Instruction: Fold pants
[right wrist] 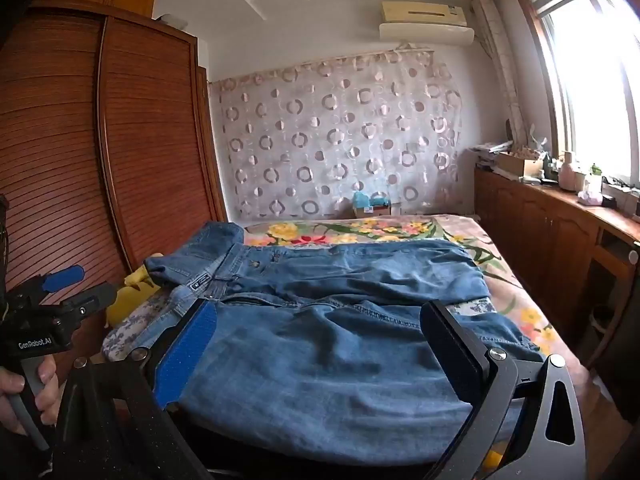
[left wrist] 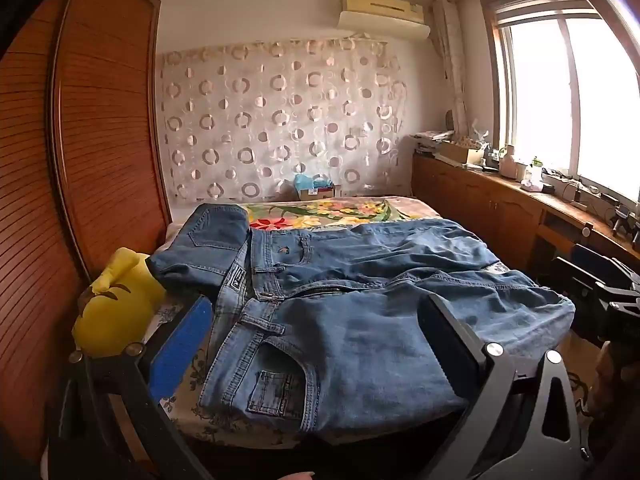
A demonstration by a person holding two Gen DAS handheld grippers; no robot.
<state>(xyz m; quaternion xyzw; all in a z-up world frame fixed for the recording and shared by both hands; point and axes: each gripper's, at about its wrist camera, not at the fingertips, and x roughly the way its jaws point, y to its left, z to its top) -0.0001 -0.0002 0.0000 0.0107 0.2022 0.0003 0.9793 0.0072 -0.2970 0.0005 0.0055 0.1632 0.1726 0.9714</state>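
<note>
Both grippers, left gripper (left wrist: 316, 344) and right gripper (right wrist: 320, 344), are hovering spread apart before the jeans (left wrist: 360, 320), lying lengthwise left-to-right, waistband leftward.

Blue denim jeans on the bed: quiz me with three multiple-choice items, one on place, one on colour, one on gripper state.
1. Where does the yellow plush toy lie relative to the blue denim jeans?
A at their waistband end, near the wooden wardrobe
B on top of them
C by the window

2. What colour is the pad on one finger of the left hand-held gripper?
A red
B blue
C green

3. How do both hand-held grippers stand?
A shut on denim
B open over the jeans
C out of view

Answers: 1 A, it lies beside the waistband. 2 B, the pad shows blue. 3 B, the right hand-held gripper also spreads wide, holding nothing.
</note>
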